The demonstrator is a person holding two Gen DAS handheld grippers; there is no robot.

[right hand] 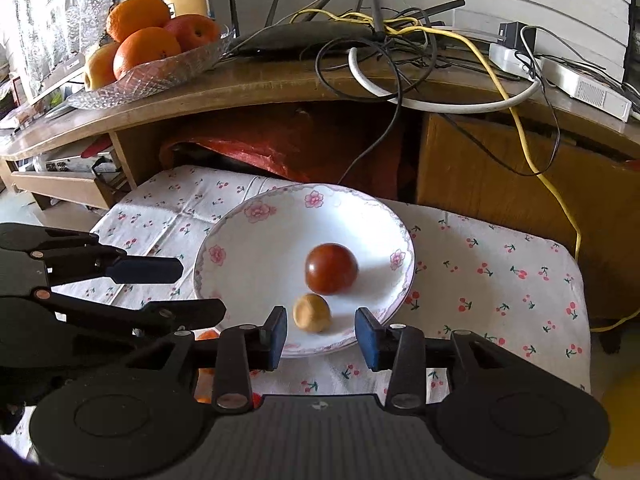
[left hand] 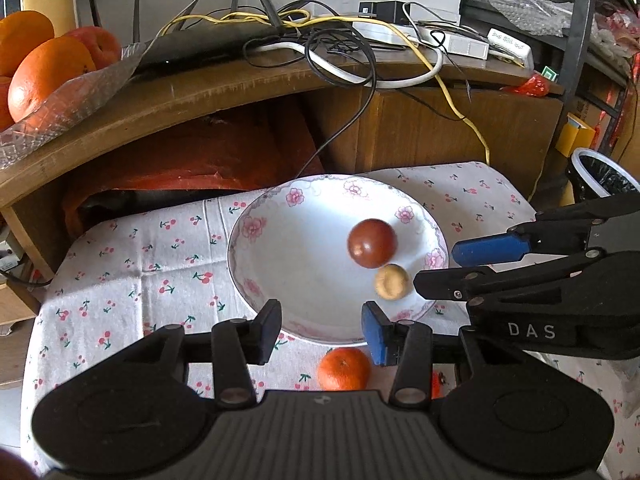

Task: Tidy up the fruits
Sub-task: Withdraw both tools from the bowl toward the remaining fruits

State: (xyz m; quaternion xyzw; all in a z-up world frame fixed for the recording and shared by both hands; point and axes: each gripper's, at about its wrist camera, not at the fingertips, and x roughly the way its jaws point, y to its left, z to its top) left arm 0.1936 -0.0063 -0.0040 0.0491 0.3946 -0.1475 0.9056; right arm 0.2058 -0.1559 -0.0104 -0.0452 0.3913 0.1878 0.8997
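Note:
A white plate [left hand: 288,256] [right hand: 256,264] with pink flowers on its rim sits on a cherry-print cloth. It holds a dark red round fruit [left hand: 372,243] [right hand: 331,268] and a small tan fruit [left hand: 392,282] [right hand: 312,313] side by side. A mandarin [left hand: 344,369] lies on the cloth just in front of the plate, below my left gripper [left hand: 322,332], which is open and empty over the plate's near rim. My right gripper [right hand: 322,336] is open too, with the tan fruit just beyond its fingertips. Each gripper shows in the other's view: right gripper [left hand: 452,266], left gripper [right hand: 192,290].
Behind the cloth-covered table [left hand: 132,272] stands a wooden desk [right hand: 280,84] with a glass dish of oranges and apples [right hand: 148,52], a router and tangled cables [left hand: 320,36]. A red bag [left hand: 192,160] fills the space under it. A lined bin [left hand: 600,180] is at the right.

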